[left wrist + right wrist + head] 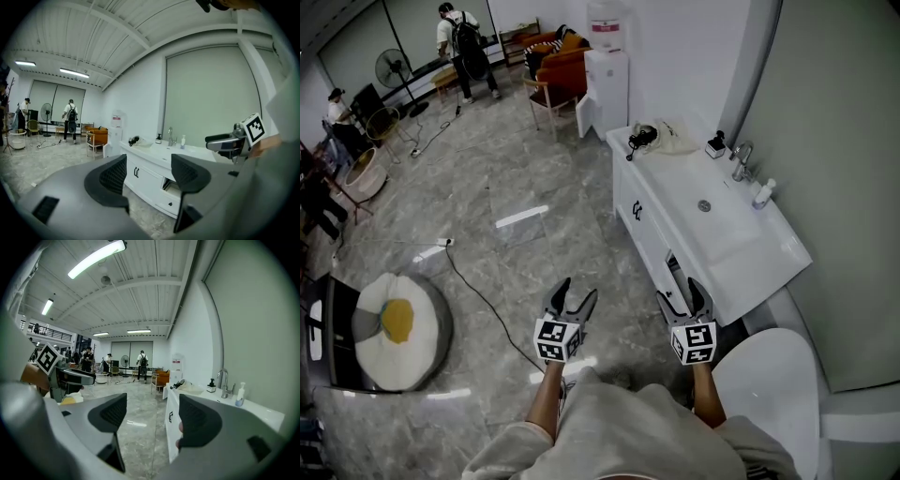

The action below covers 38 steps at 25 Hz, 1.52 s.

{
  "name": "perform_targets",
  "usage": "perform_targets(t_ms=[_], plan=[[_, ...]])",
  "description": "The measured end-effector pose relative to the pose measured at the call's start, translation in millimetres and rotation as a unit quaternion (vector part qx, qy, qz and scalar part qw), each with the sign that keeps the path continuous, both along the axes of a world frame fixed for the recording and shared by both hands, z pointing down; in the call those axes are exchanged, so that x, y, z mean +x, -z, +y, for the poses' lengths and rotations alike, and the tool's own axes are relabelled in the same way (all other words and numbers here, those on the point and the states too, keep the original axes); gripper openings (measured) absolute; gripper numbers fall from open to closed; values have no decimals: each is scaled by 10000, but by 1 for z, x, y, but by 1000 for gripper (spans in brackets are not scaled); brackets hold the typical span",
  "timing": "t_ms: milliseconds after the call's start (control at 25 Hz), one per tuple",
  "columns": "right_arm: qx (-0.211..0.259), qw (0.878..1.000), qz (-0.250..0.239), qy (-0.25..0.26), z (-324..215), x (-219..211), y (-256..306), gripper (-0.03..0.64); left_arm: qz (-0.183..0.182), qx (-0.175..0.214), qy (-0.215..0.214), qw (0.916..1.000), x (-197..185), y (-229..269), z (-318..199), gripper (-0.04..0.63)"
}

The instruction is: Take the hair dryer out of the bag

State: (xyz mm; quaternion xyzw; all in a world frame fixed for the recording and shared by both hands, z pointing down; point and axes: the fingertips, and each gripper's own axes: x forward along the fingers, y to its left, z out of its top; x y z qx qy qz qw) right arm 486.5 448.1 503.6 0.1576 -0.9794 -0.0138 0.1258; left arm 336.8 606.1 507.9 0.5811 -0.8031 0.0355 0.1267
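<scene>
The left gripper [577,290] and right gripper [678,292] hang above the floor, each with its 2 jaws spread wide and nothing between them. The hair dryer [641,138] is well apart from both, lying against the pale bag [677,141] at the far end of the white counter [741,248].

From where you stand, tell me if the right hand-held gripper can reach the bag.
Probably not: the bag lies far down the counter, past the sink; the right hand-held gripper hangs off its near end.
</scene>
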Motion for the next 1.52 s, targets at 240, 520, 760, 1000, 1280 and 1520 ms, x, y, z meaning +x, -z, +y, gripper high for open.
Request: perform_targets(t_ms=[240, 520, 760, 1000, 1280, 1520], plan=[[-41, 10000, 9, 5, -15, -9, -8, 325, 14, -70, 122, 9999, -11, -9, -7, 288], [-21, 10000, 43, 11, -45, -42, -18, 318, -3, -72, 99, 9999, -42, -17, -40, 290], [77, 9999, 78, -109, -89, -83, -20, 318, -6, -27, -47, 10000, -89, -22, -91, 288], [149, 9993, 63, -329, -141, -135, -8, 313, 7, 45, -246, 9997, -144, -16, -147, 288], [159, 9989, 148, -409, -183, -199, -3, 311, 50, 28, -389, 9992, -208, -14, -194, 288], [170, 9987, 133, -460, -213, -255, 1, 304, 102, 24, -410, 9991, -268, -13, -224, 288]])
